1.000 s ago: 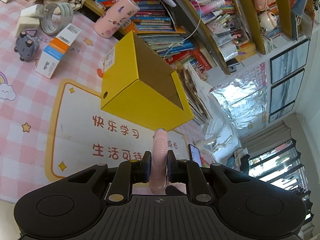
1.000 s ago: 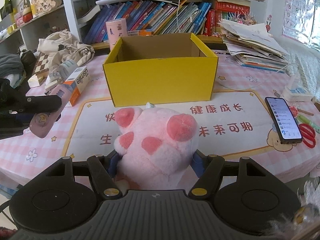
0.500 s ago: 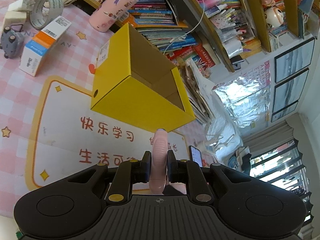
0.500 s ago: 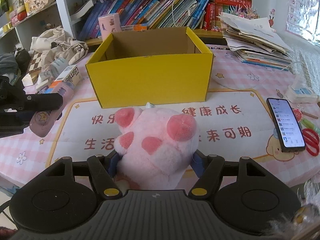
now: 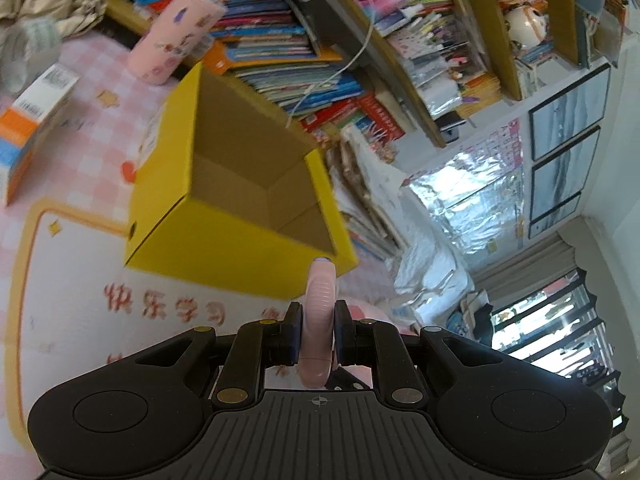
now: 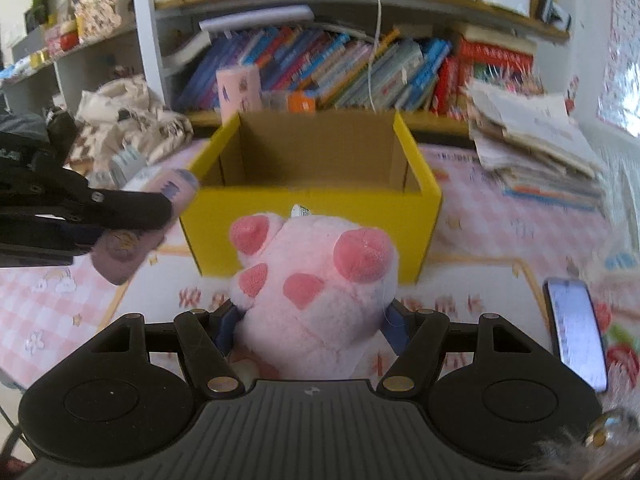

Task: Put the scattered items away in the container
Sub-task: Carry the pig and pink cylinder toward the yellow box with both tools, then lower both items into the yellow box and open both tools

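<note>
The open yellow cardboard box (image 5: pixel 224 236) stands on the pink checked table; it also shows in the right wrist view (image 6: pixel 312 216), and its inside looks empty. My left gripper (image 5: pixel 317 334) is shut on a slim pink case (image 5: pixel 318 320), held above the mat just in front of the box's near corner. In the right wrist view the same pink case (image 6: pixel 132 248) sits at the box's left front corner. My right gripper (image 6: pixel 312 328) is shut on a pink plush paw (image 6: pixel 316 292), held just in front of the box's front wall.
A pink tumbler (image 5: pixel 176 50), an orange and white carton (image 5: pixel 32 120) and a tape roll (image 5: pixel 28 52) lie left of the box. A phone (image 6: pixel 576 332) lies on the mat at right. Paper stacks (image 6: pixel 536 152) and bookshelves (image 6: pixel 328 68) stand behind.
Both grippers have moved up and toward the box with their items; the box now looks larger and its inside shows more. Grips are unchanged.
</note>
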`<state>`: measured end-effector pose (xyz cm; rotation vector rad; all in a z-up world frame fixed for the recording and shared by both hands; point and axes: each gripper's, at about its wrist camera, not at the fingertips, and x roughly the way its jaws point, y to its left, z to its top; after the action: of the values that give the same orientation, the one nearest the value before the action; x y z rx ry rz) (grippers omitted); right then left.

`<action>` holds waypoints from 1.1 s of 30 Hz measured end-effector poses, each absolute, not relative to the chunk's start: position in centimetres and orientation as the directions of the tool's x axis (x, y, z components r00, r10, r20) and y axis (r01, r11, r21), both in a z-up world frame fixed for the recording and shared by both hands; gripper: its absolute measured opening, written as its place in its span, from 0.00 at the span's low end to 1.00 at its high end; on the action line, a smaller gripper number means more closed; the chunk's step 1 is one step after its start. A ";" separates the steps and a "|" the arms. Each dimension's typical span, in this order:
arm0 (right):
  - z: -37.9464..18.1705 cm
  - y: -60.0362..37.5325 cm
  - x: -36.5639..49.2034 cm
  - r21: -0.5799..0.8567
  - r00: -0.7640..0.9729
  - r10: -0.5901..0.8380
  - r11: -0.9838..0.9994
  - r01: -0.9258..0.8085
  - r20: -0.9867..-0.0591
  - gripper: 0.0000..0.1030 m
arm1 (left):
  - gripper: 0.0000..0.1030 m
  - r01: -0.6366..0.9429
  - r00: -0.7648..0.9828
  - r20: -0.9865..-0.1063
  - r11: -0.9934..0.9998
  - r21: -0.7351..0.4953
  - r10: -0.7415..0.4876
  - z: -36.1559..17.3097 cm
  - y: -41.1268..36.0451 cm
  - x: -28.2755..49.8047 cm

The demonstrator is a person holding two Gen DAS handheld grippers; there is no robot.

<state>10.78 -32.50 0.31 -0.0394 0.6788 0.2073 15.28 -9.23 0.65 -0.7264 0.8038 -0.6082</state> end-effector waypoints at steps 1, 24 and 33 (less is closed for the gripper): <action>0.8 -32.6 11.1 0.031 0.769 0.188 0.976 -0.214 -0.611 0.65 | 0.14 0.218 0.560 -0.411 0.606 -0.765 -0.719 1.0 -9.4 15.5; 4.3 -34.6 22.7 -0.018 0.827 0.357 0.915 -0.404 -0.435 0.65 | 0.14 0.203 0.718 -0.436 0.762 -0.615 -0.543 4.7 -12.9 23.0; 1.7 -33.2 26.6 -0.053 0.760 0.394 0.871 -0.488 -0.517 0.65 | 0.14 0.156 0.719 -0.537 0.855 -0.495 -0.442 3.2 -14.0 26.1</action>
<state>26.56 -33.16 1.74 -0.1889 0.5185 0.4830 26.11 -14.00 3.19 -0.4393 0.6955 -0.3426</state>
